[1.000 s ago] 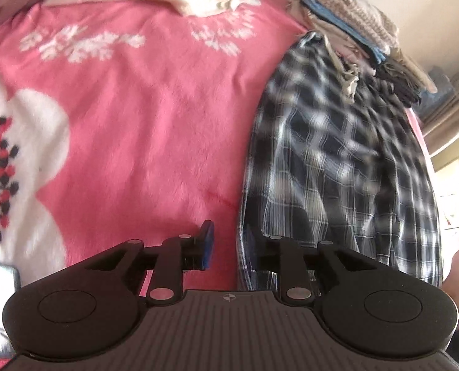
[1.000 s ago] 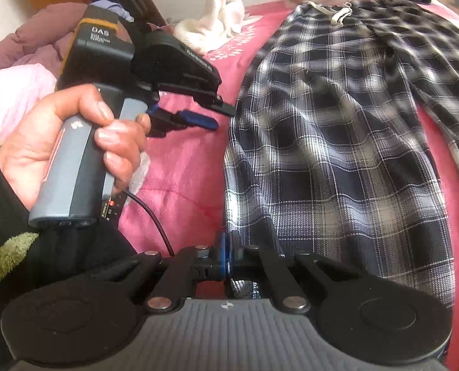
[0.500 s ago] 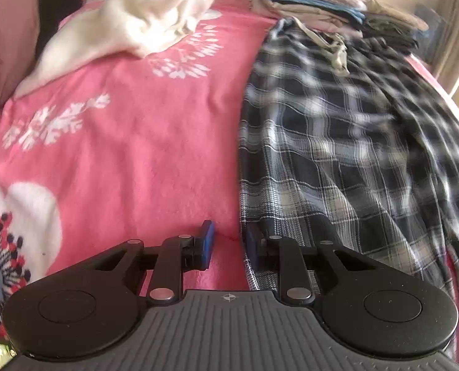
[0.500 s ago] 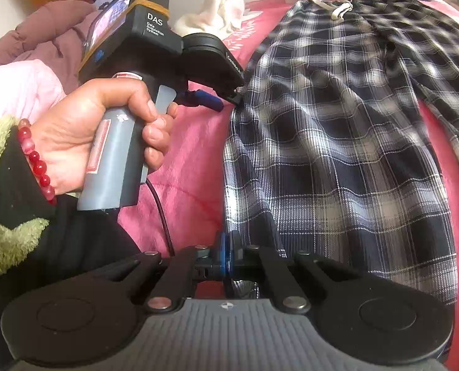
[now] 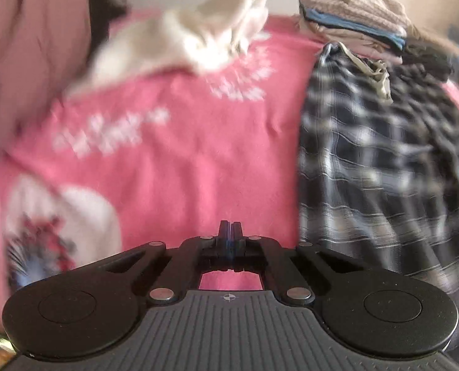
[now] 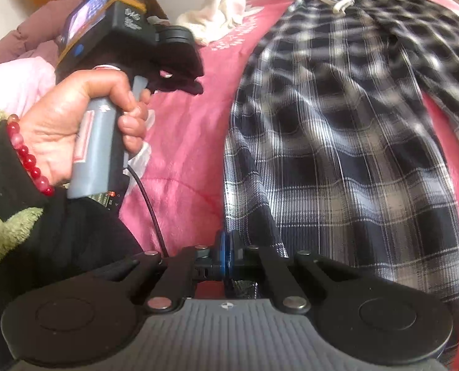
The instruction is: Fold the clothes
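Dark blue and white plaid trousers [image 6: 337, 142] lie lengthwise on the pink blanket [image 6: 183, 154], waistband with a pale drawstring [image 6: 341, 3] at the far end. My right gripper [image 6: 228, 247] is shut on the near hem corner of the trousers. My left gripper [image 5: 229, 232] is shut and empty over bare pink blanket [image 5: 183, 160], left of the trousers' edge [image 5: 368, 160]. In the right wrist view the left gripper's body [image 6: 130, 40] is held in a hand to the left of the trousers.
A crumpled cream garment [image 5: 198, 40] lies at the far side of the blanket. A stack of folded clothes [image 5: 353, 21] sits behind the waistband. A mauve quilt [image 5: 28, 46] is bunched at the left.
My left gripper has closed and shifted left, off the trousers' edge, and now points more towards the cream garment. My right gripper stays shut on the hem.
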A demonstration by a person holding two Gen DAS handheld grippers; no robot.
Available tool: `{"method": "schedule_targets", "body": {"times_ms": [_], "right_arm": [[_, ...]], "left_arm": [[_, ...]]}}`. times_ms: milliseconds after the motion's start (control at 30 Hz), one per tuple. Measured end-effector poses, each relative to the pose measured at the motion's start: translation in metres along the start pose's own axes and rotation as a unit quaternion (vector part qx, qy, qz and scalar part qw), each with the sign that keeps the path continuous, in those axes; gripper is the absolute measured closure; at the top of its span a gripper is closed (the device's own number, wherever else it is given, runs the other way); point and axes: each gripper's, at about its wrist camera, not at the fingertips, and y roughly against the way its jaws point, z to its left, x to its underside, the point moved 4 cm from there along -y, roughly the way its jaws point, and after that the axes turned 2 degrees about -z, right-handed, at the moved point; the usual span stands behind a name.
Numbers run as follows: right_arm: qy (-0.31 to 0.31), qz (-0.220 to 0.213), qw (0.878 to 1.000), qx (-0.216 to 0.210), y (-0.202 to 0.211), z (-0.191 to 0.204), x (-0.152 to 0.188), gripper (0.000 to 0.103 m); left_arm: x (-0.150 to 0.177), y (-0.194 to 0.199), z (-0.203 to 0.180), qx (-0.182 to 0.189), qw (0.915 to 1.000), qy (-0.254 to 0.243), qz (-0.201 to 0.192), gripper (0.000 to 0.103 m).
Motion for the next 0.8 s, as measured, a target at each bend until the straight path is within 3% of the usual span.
{"method": "schedule_targets", "body": {"times_ms": [67, 167, 500, 800], "right_arm": [[-0.003, 0.001, 1.000, -0.002, 0.000, -0.001, 0.001, 0.101], [-0.004, 0.003, 1.000, -0.002, 0.000, -0.002, 0.002, 0.101], [-0.011, 0.009, 1.000, -0.001, -0.001, -0.002, 0.003, 0.101], [-0.014, 0.012, 1.000, -0.002, -0.005, 0.006, -0.004, 0.101]], "left_arm": [[0.000, 0.000, 0.000, 0.044, 0.9986, 0.027, 0.011, 0.103], [-0.001, 0.005, -0.009, 0.067, 0.9976, 0.014, 0.002, 0.103], [0.004, -0.006, -0.020, 0.094, 0.9951, 0.006, 0.031, 0.102], [0.014, -0.007, -0.040, 0.068, 0.9945, -0.074, 0.029, 0.101]]}}
